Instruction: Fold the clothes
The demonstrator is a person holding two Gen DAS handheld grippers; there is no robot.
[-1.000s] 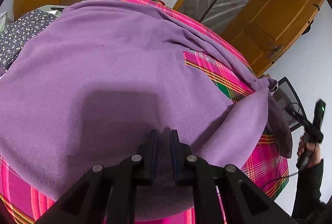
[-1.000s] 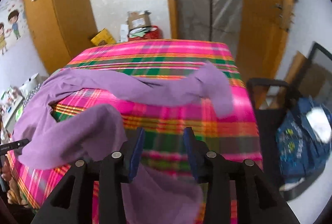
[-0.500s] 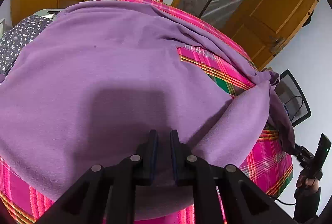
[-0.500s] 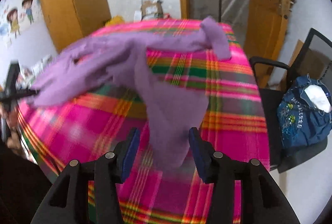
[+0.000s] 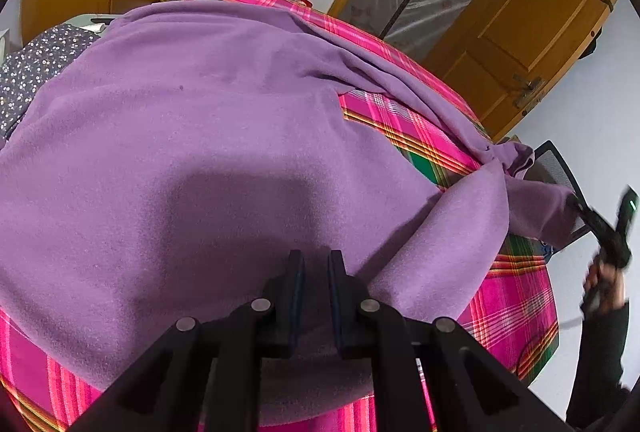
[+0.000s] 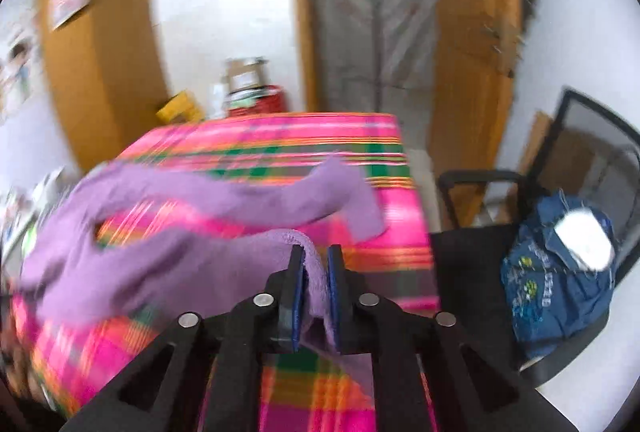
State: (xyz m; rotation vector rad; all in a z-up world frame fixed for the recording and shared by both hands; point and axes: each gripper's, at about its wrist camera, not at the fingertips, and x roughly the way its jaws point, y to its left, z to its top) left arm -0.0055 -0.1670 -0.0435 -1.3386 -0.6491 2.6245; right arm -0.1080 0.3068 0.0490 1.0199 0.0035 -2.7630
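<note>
— So, from the left wrist camera, where's the garment?

— That purple fleece top (image 5: pixel 192 152) lies spread over the pink plaid tablecloth (image 5: pixel 516 304), filling the view from nine o'clock to two. The left gripper (image 5: pixel 316 264) sits low at six o'clock over its near hem, fingers nearly together with a narrow gap; whether they pinch cloth I cannot tell.

— And at three o'clock?

— A sleeve (image 5: pixel 536 200) is stretched off the table edge, its end at the right gripper (image 5: pixel 582 210), held by a hand (image 5: pixel 604 288) in a dark sleeve.

— The right wrist camera?

— Blurry. Its fingers are pressed on a fold of purple fabric between them. Beyond, the garment trails toward nine o'clock across the plaid. A black chair (image 6: pixel 520 232) with a blue bag (image 6: pixel 560 272) stands at three o'clock.
</note>
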